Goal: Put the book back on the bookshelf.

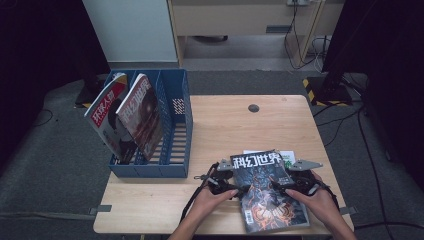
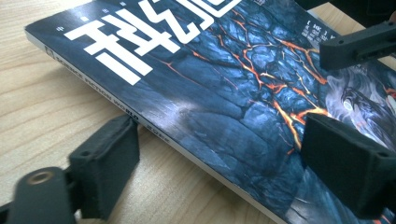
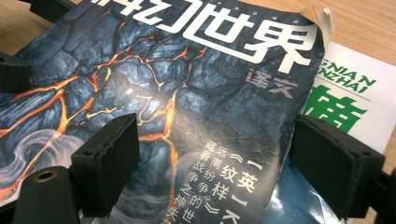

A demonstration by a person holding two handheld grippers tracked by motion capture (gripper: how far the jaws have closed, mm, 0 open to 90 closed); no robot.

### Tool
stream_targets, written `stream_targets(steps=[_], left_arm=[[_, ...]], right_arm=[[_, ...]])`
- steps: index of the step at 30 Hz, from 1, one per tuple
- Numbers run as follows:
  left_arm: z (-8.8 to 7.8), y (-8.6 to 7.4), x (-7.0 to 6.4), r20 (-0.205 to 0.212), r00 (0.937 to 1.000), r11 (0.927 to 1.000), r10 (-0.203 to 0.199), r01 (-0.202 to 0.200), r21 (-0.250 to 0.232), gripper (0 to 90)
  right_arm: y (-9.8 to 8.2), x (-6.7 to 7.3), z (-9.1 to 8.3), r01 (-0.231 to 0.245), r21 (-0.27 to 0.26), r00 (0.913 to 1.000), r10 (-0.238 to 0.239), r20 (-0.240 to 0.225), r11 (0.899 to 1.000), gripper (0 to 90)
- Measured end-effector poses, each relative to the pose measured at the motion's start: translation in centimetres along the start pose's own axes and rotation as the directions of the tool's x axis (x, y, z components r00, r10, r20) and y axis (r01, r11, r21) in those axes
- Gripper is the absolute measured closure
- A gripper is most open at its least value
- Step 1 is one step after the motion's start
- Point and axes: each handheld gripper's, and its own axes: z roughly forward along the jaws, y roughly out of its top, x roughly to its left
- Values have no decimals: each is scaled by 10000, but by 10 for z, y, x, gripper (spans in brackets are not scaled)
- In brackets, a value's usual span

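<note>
Both released: left hand-held gripper [image 2: 219, 154] straddles the dark magazine's [image 1: 267, 192] spine edge, right hand-held gripper [image 3: 215, 163] its opposite edge, likely for a two-sided lift off the surface [image 1: 225, 125].

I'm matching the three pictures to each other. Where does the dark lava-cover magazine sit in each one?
High view: lava-cover magazine lies at the table's near edge, between both hands.
Left gripper view: it runs from upper left to lower right, spine toward the camera.
Right gripper view: it covers the left and centre.
Shared landmark: its large white title characters.
</note>
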Motion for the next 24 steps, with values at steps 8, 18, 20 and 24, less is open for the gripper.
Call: stream_targets(steps=[8,18,20,24], left_arm=[[-11,10,-2,96,9999,9993,-102,105,-373,275],[-11,24,-1,386,9989,9986,-247,265,-459,414],[-9,28,-2,562,9977,9978,-380,410,-528,429],[-4,40,-8,632,9977,9976,-265,304,-621,437]], right_arm=[[1,1,1,-4,78,10000,5,-23,10000,159],[3,0,1,-122,254,9999,122,12,9996,159],[4,-1,1,-154,288,9999,155,-26,9995,158],[4,0,1,-179,300,9998,180,-4,9994,159]])
